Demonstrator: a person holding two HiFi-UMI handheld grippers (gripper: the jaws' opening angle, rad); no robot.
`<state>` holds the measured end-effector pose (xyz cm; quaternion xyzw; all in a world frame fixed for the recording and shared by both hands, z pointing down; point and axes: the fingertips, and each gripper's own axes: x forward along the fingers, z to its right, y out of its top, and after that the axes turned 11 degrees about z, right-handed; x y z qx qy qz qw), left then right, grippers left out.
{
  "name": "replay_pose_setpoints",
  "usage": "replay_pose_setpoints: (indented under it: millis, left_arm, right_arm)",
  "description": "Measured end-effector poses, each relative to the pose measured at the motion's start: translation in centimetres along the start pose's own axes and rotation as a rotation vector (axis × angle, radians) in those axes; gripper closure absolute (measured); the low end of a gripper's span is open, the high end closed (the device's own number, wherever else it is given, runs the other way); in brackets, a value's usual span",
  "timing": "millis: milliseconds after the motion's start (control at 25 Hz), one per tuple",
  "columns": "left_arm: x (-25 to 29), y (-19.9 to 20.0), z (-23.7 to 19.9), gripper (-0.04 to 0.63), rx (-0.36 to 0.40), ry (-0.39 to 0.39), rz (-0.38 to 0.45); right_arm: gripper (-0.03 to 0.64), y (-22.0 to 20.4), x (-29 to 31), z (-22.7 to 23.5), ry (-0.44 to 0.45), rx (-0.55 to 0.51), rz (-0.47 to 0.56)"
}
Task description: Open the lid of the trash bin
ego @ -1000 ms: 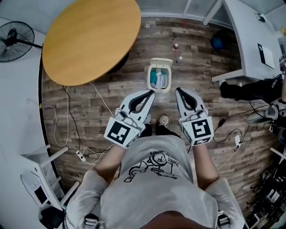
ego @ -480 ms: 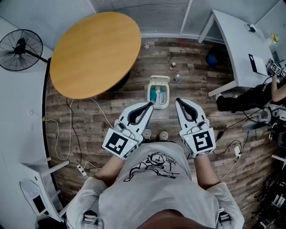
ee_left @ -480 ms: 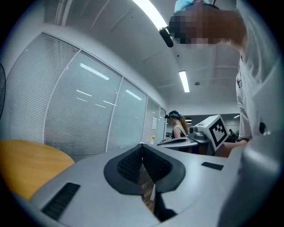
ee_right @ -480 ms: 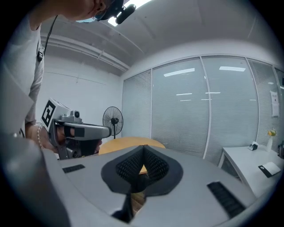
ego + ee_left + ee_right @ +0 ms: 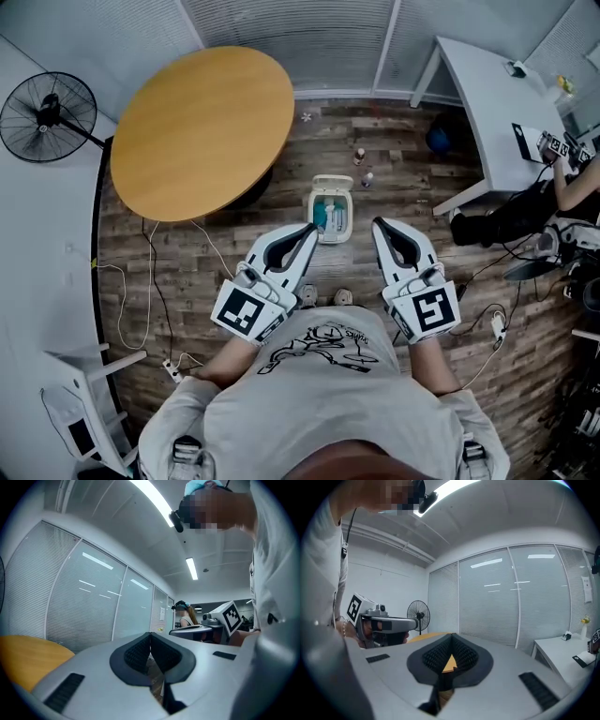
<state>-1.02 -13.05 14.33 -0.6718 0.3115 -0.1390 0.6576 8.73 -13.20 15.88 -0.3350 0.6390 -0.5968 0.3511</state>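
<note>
A small white trash bin [image 5: 331, 208] stands on the wooden floor ahead of the person's feet. Its lid [image 5: 332, 182] is tipped back at the far side, and blue-green things show inside. My left gripper [image 5: 312, 228] is held at chest height, shut and empty, its tip overlapping the bin's near left corner in the head view. At the right my right gripper [image 5: 378, 223] is shut too, with nothing in it. Both gripper views look level across the room, not at the bin: the left gripper [image 5: 150, 633] and right gripper [image 5: 451, 635] show pads pressed together.
A round wooden table [image 5: 202, 117] stands at the far left, with a floor fan [image 5: 47, 117] beside it. Right of the bin is a white desk [image 5: 487, 103] and a seated person [image 5: 553, 187]. Two small bottles [image 5: 359, 157] stand behind the bin. Cables [image 5: 141, 272] run across the floor.
The head view has drawn back and up, so the bin looks smaller and farther. Both grippers stay shut and sit slightly lower in the picture.
</note>
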Motion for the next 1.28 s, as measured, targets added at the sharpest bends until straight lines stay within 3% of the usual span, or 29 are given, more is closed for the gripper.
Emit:
replay_pose_setpoints:
  millis: [520, 1280]
  left_arm:
    - [1.0, 1.4, 0.1, 0.575, 0.007, -0.013, 0.044]
    - [2.0, 0.7, 0.4, 0.575, -0.014, -0.032, 0.04]
  right_arm:
    - [0.612, 2.0, -0.2, 0.2, -0.012, -0.013, 0.039]
    - [0.612, 1.8, 0.3, 0.7, -0.017, -0.02, 0.026]
